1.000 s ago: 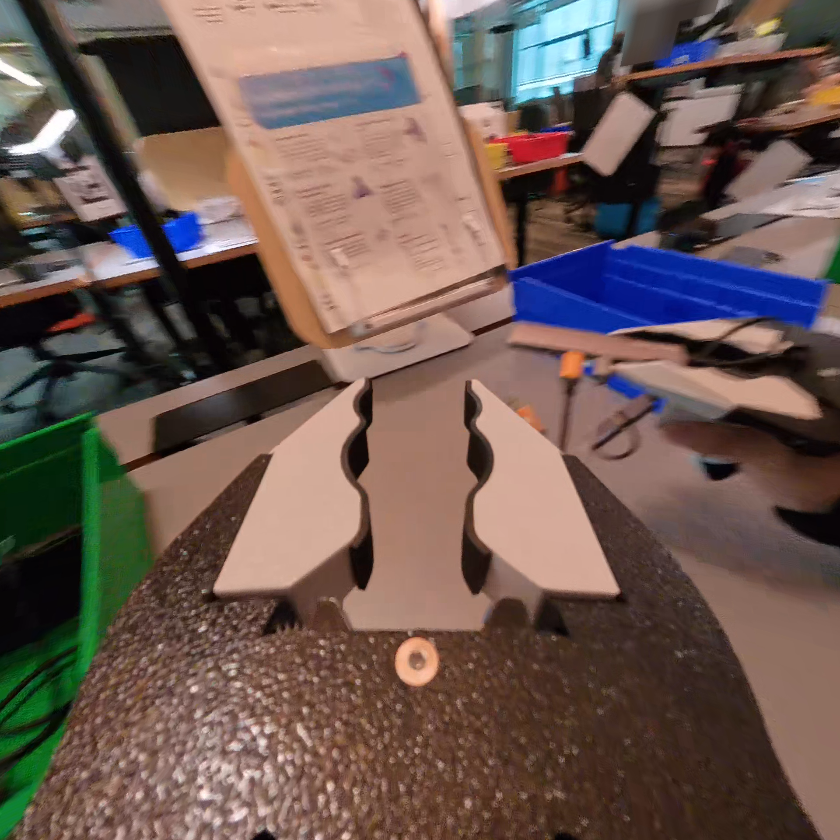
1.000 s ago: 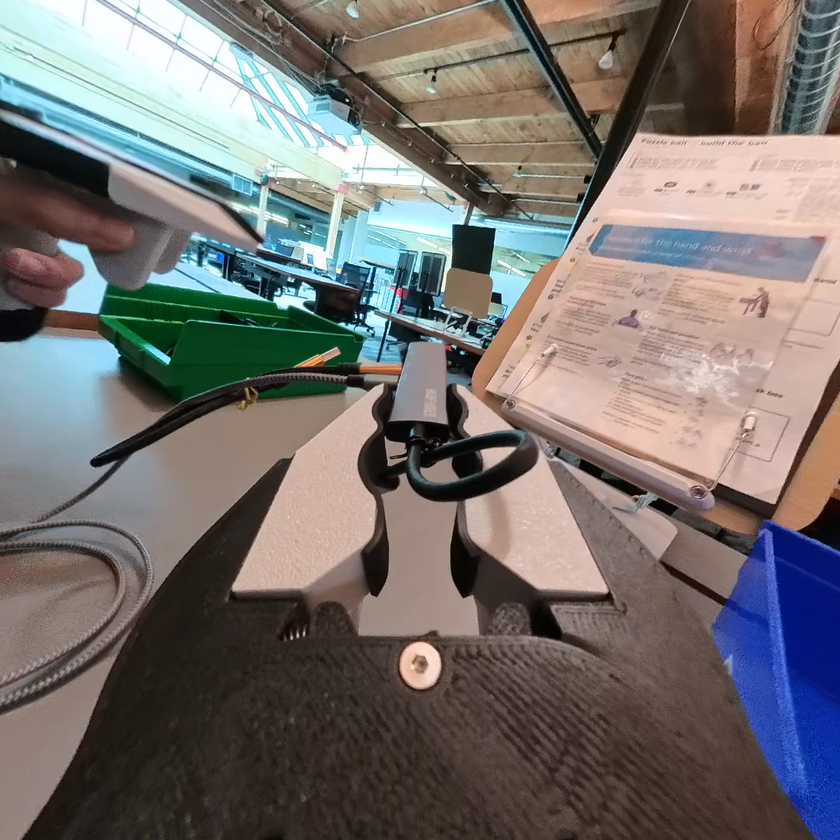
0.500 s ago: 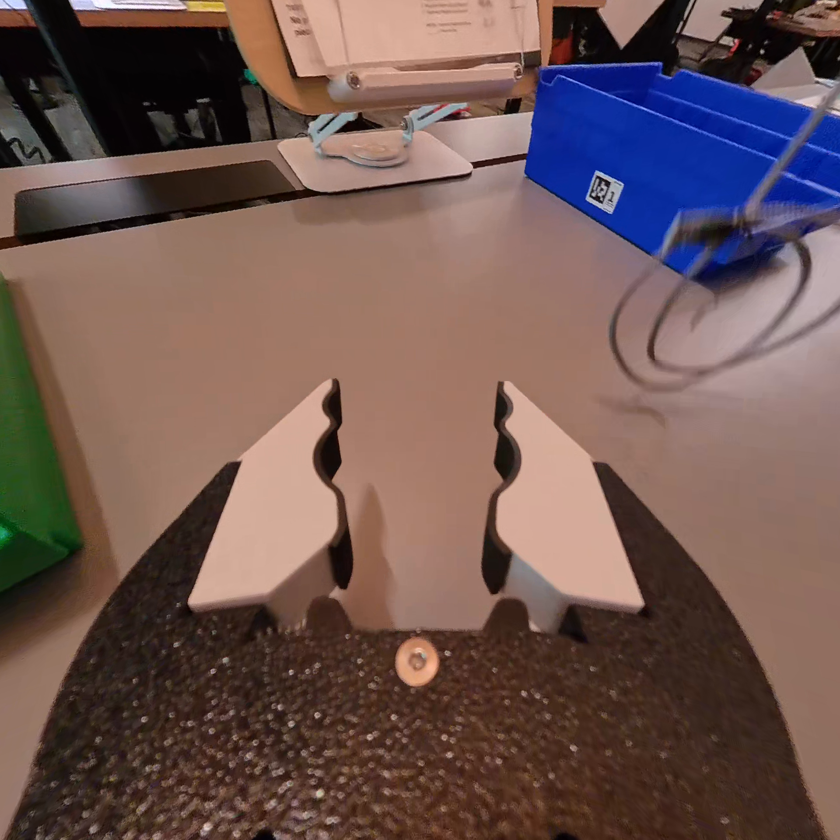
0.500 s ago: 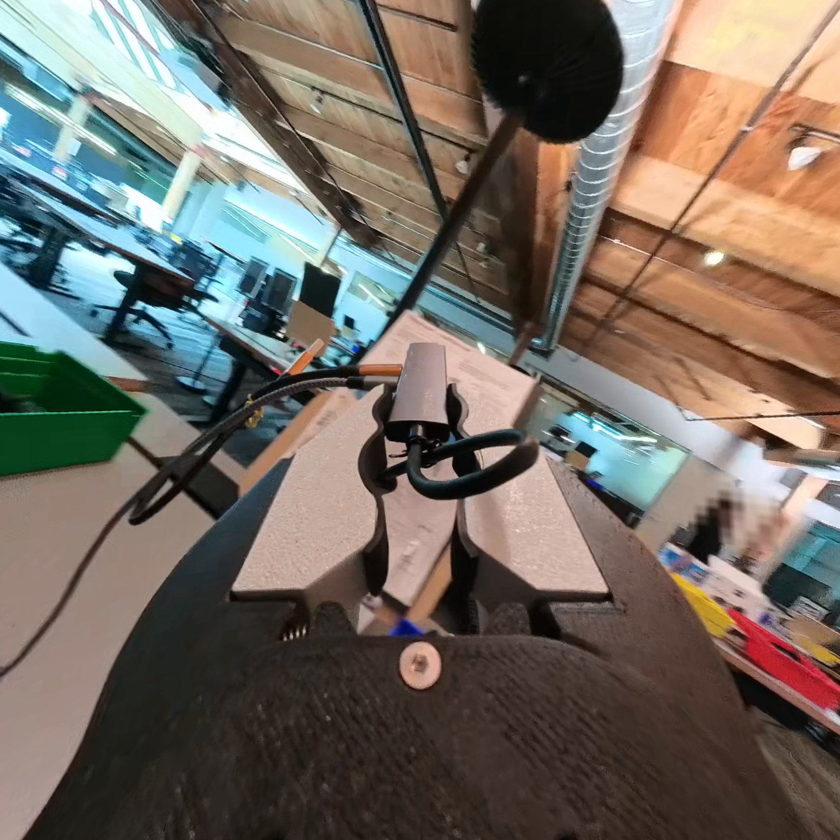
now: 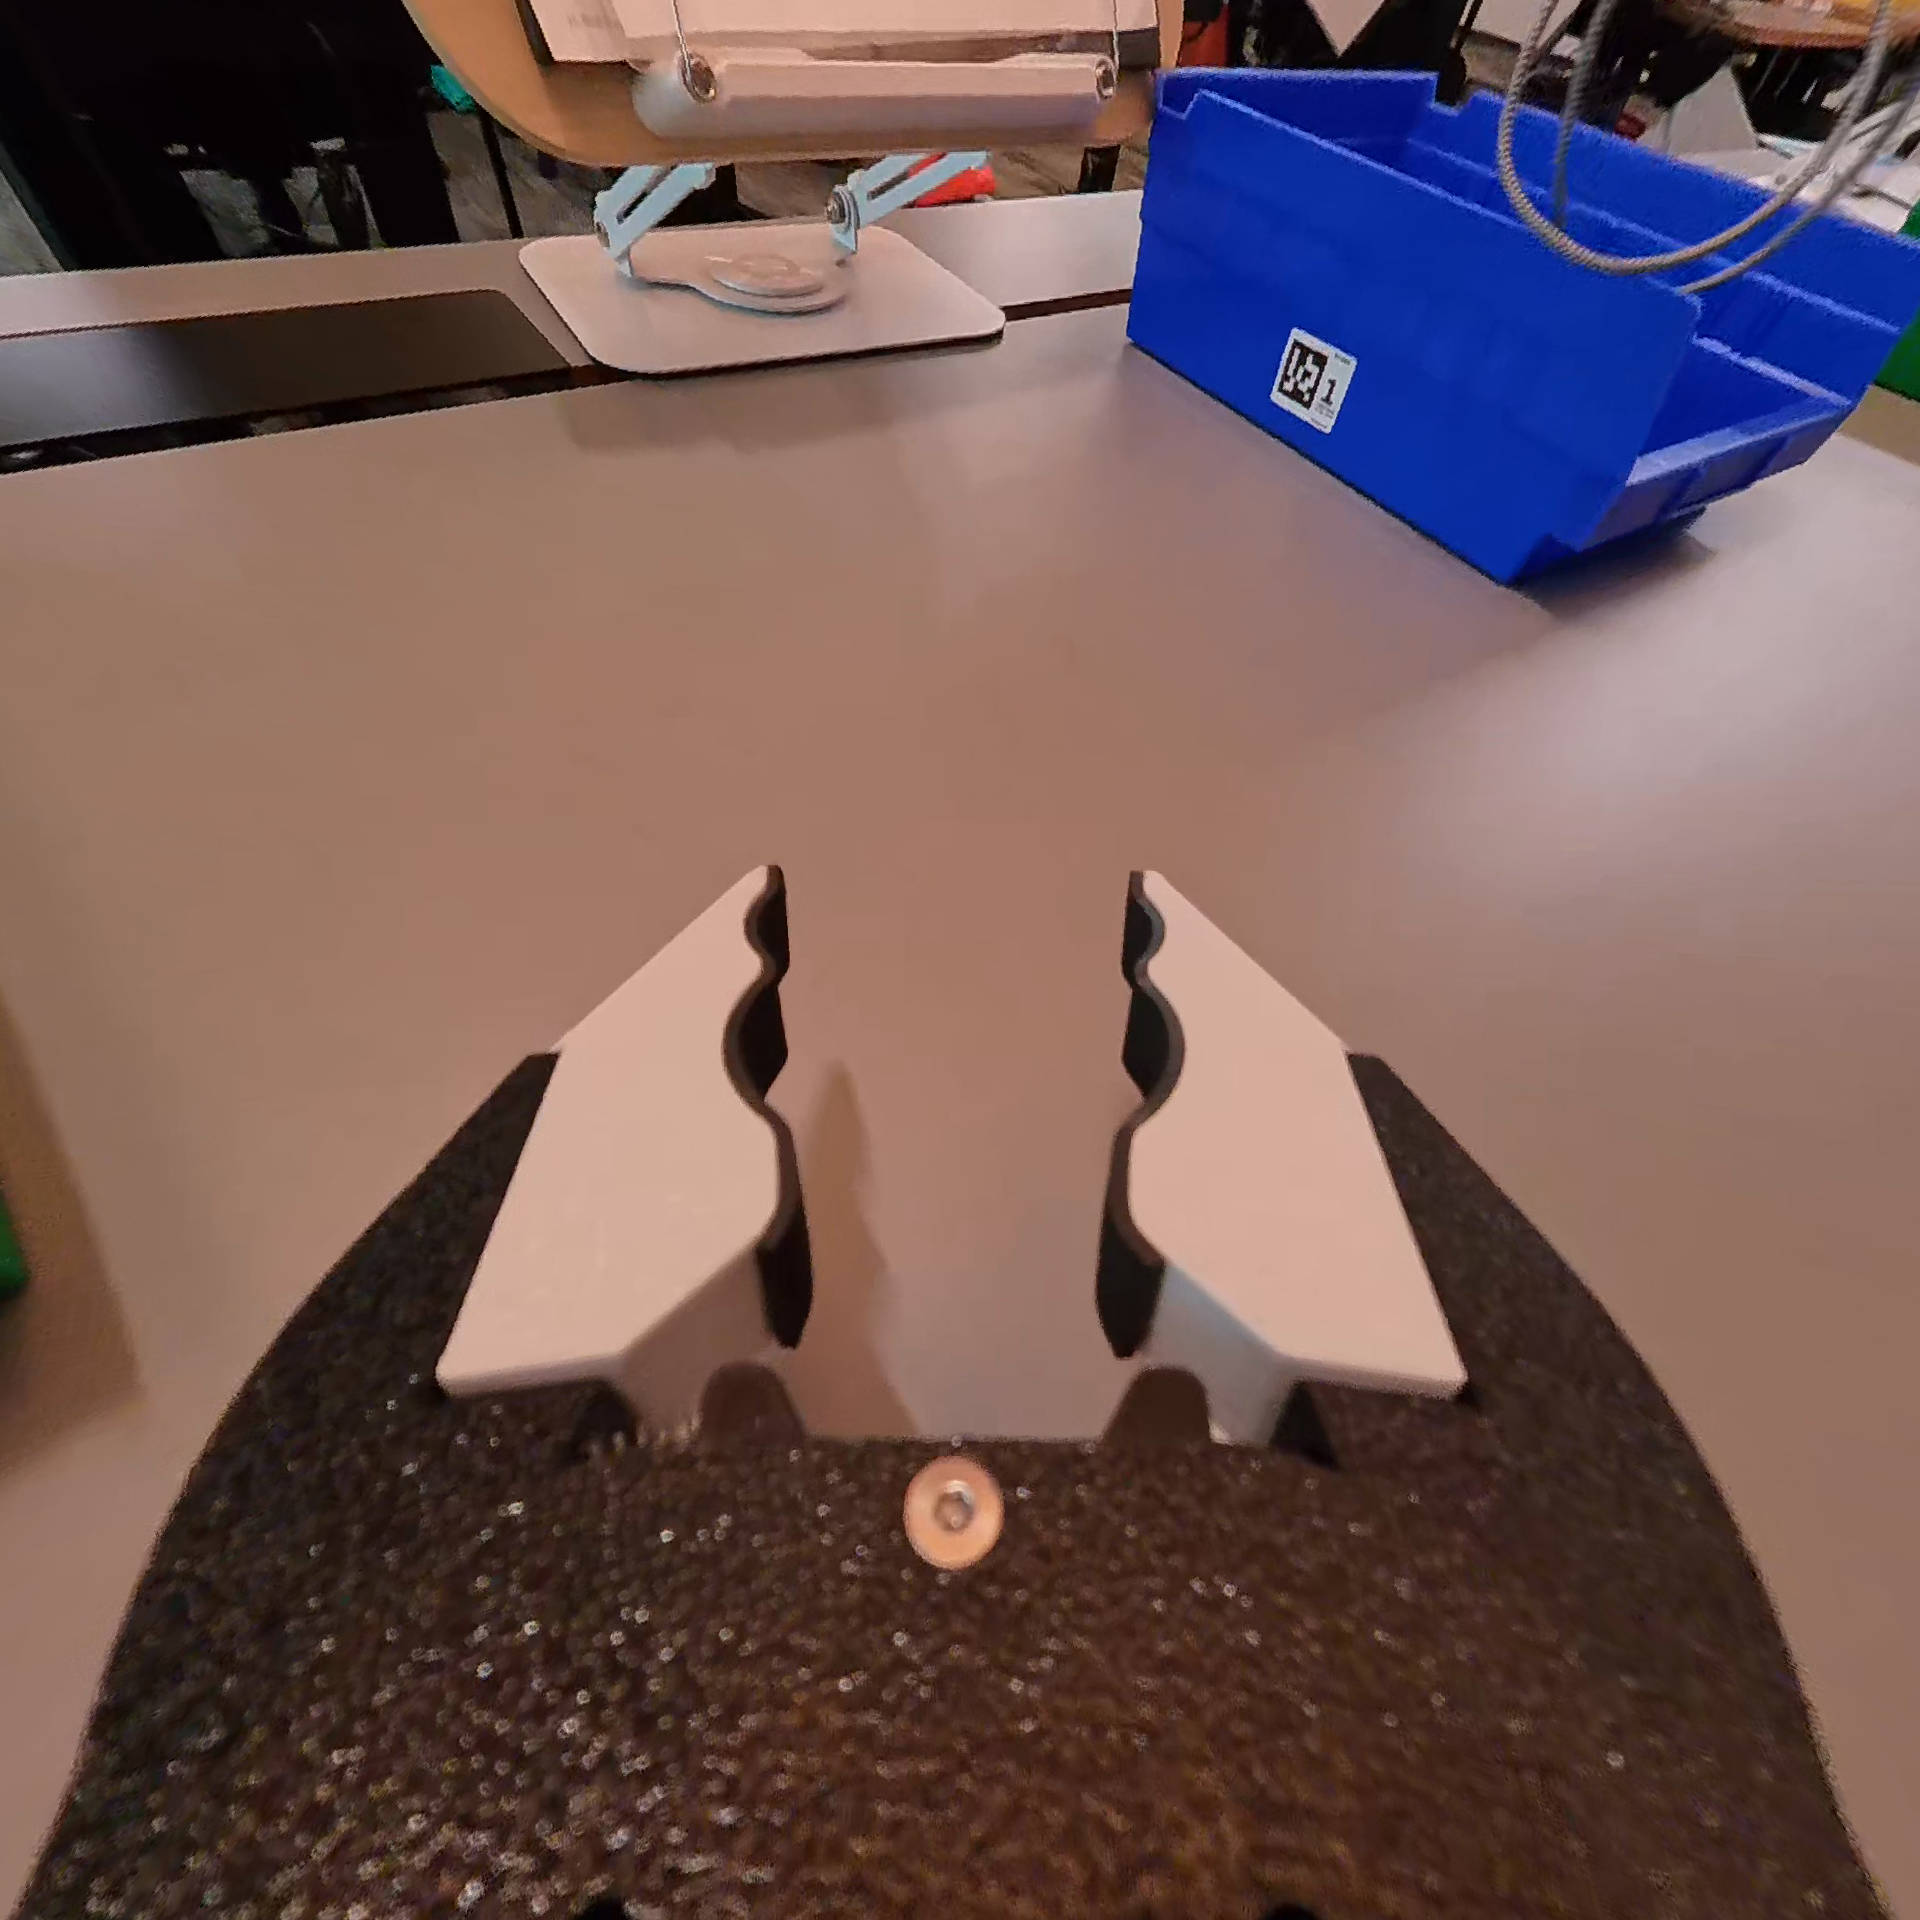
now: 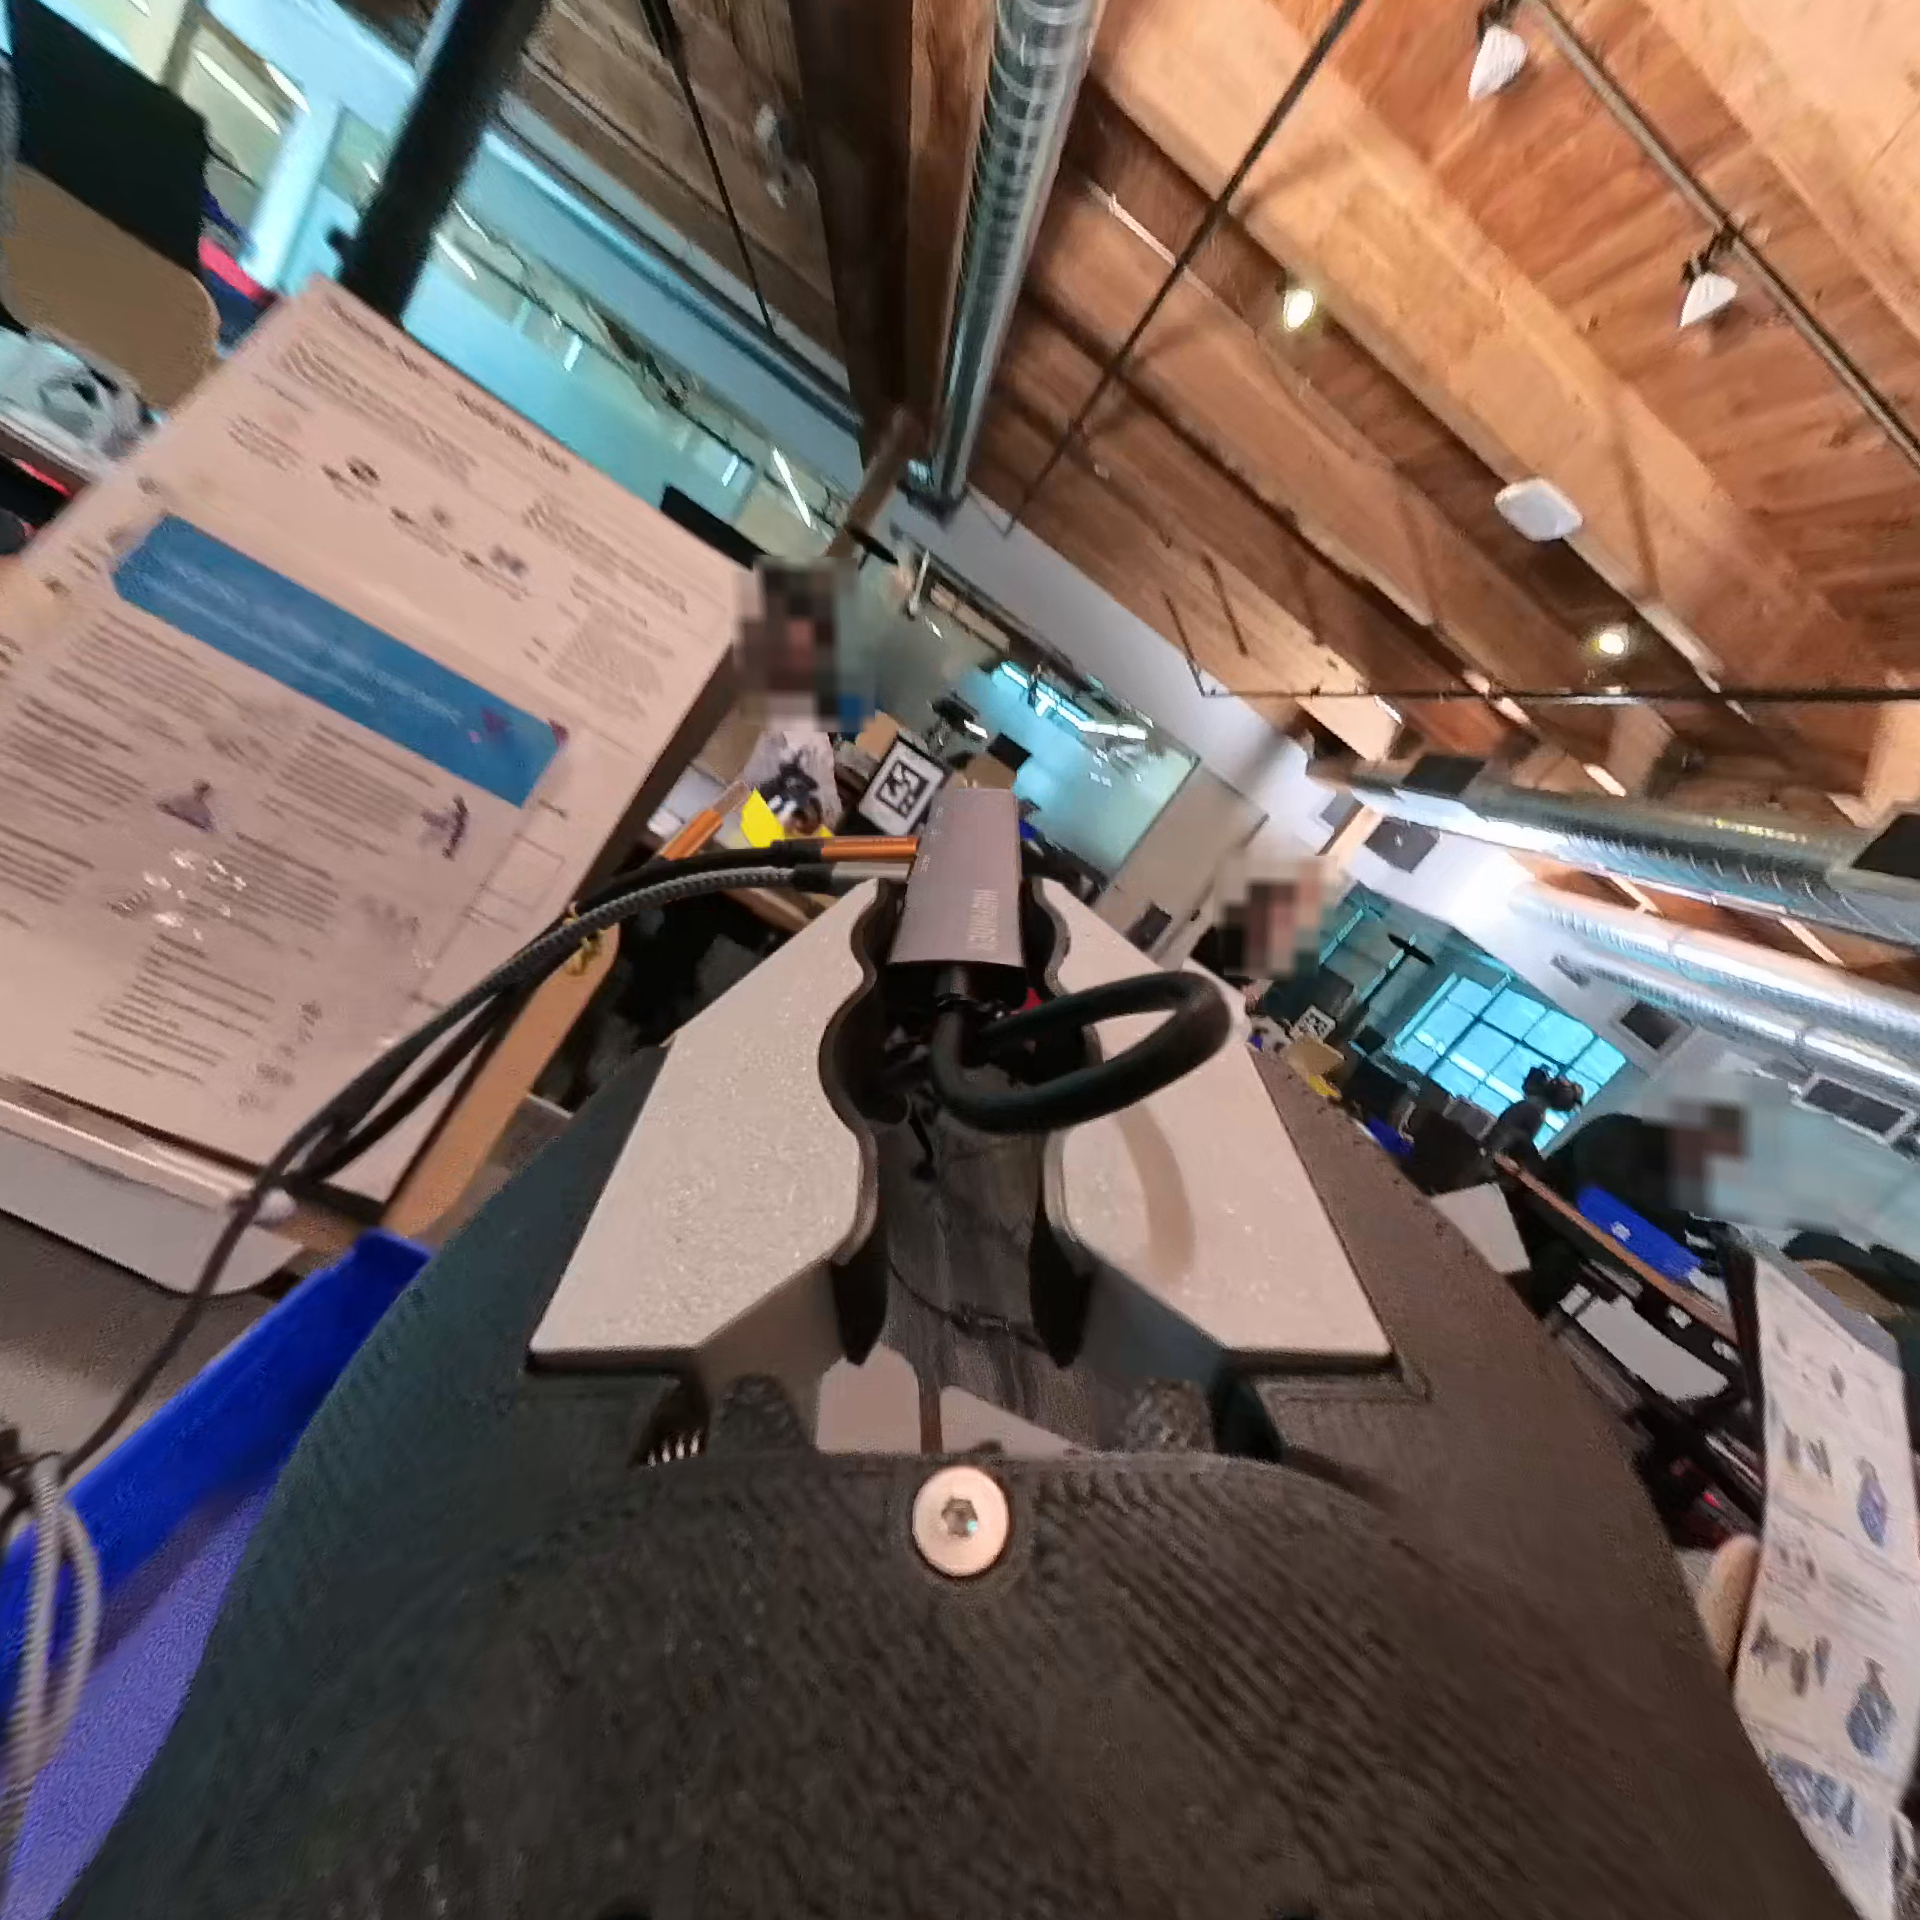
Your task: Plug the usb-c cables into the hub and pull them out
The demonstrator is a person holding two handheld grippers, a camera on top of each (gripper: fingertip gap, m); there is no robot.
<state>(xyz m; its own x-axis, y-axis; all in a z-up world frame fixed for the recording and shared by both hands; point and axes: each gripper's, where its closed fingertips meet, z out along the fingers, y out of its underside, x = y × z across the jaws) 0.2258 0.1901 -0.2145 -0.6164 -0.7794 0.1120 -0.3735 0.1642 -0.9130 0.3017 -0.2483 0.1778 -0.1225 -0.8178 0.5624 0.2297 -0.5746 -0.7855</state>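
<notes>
Since the earlier frames the right gripper (image 6: pixel 956 914) has swung up and to the right, carrying the hub (image 6: pixel 961 883) from table height to where it is seen against the ceiling beams, with the blue bin (image 6: pixel 197 1423) now below it at lower left. The left gripper (image 5: pixel 954 883) has tipped down and come closer to the table (image 5: pixel 935 623).

The right gripper's jaws are clamped on the dark grey hub near its near end. The hub's long axis runs straight out along the fingers, away from the camera. Its own short black lead (image 6: pixel 1081 1049) curls in a loop over the right finger. Two braided usb-c cables (image 6: pixel 582 935) with orange-collared plugs sit in the hub's left side, so they look still plugged in. They leave it at a right angle to its long axis and droop down to the left.

The left gripper's jaws stand apart with nothing between them, over bare table. In its view the hanging cables (image 5: pixel 1621 208) loop down at far right, above the blue bin (image 5: pixel 1455 343). So the plugs lie up and to the right of the left gripper, well apart from it. Pulling them out probably falls to the left gripper, drawing sideways off the hub.

What lies inside the blue bin cannot be made out in either view. A green bin edge (image 5: pixel 8 1247) shows at far left. A document stand (image 5: pixel 769 281) sits at the table's far edge.
</notes>
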